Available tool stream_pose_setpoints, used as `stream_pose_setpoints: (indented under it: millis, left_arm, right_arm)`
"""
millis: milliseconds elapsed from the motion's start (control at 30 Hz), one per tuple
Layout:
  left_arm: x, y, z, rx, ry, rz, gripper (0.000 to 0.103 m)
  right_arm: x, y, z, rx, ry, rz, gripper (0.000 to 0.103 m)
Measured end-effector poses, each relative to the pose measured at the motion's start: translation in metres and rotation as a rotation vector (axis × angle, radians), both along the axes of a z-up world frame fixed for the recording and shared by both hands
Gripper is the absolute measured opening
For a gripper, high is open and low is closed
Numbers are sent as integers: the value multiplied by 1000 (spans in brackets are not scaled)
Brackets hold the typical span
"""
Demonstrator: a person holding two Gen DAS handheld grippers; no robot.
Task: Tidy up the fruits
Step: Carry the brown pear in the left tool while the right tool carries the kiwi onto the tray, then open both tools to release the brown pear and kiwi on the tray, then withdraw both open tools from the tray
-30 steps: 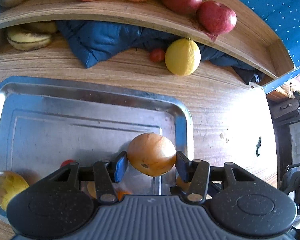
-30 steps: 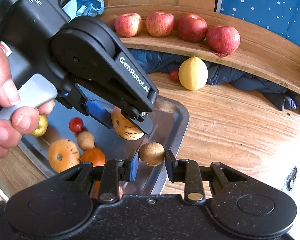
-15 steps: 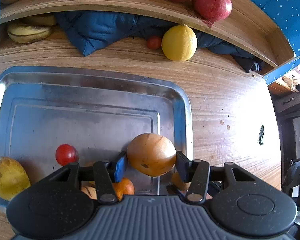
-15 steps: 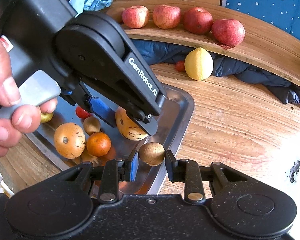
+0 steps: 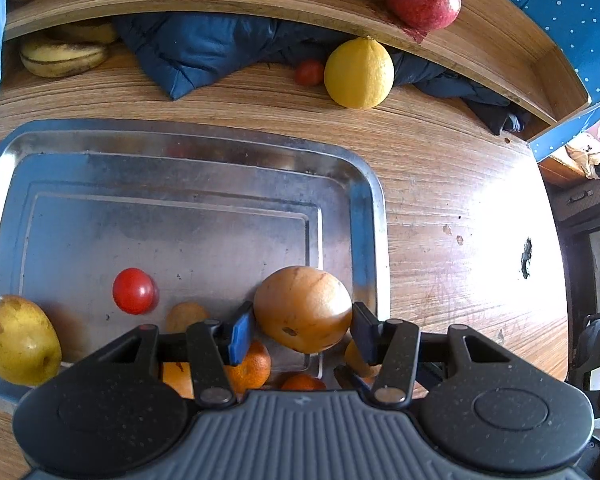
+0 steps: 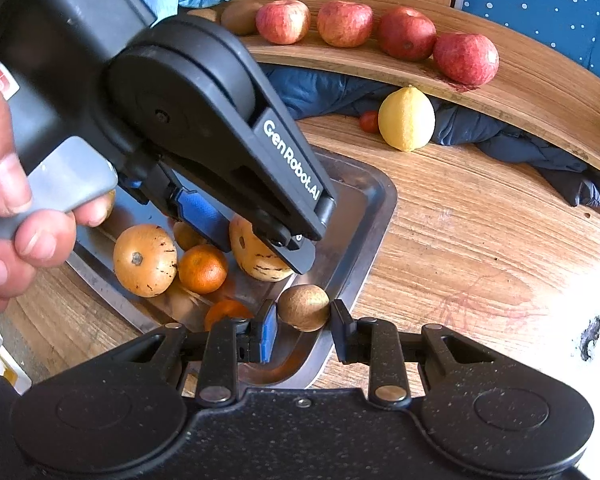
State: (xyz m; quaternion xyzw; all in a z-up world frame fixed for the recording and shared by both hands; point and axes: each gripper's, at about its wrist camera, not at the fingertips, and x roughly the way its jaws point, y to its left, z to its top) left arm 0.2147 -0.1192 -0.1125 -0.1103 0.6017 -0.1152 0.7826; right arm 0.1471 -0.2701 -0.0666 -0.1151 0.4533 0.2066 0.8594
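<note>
Since a second ago, both grippers have drawn back toward six o'clock, baring more of the rectangular steel tray [image 5: 374,216] and its small red tomato [image 5: 133,291]. On the left, the left gripper [image 5: 302,330] has its jaws pinching a large orange-brown round fruit [image 5: 302,308] above the tray's right edge. Rightward, the right gripper [image 6: 303,326] has its jaws pinching a small brown oval fruit [image 6: 304,307] over the tray rim, with the wooden counter [image 6: 480,248] at three o'clock.

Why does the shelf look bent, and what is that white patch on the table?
Left wrist view: the fisheye lens bows the straight shelf; strong light blows out the table at right. Right wrist view: same curve, with glare washing out the table's right edge.
</note>
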Motion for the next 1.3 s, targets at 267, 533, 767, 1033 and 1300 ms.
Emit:
stream_pose_setpoints:
  millis: [267, 533, 767, 1033, 1300]
  left_arm:
    - [-2, 1, 2, 9, -8, -1, 56]
    - [-4, 4, 10, -18, -24, 7, 61]
    - [-11, 11, 27, 2, -69, 11, 80]
    - [-23, 34, 43, 37, -82, 9, 101]
    - [-44, 60, 52, 133, -54, -62, 102]
  right_arm:
    - [-1, 1, 0, -5, -3, -2, 31]
    - [-4, -4, 5, 4, -21, -22, 38]
    - [-7, -8, 15, 50, -41, -46, 59]
    - [-11, -8, 23, 130, -28, -22, 93]
    - [-15, 0, 21, 145, 17, 23, 102]
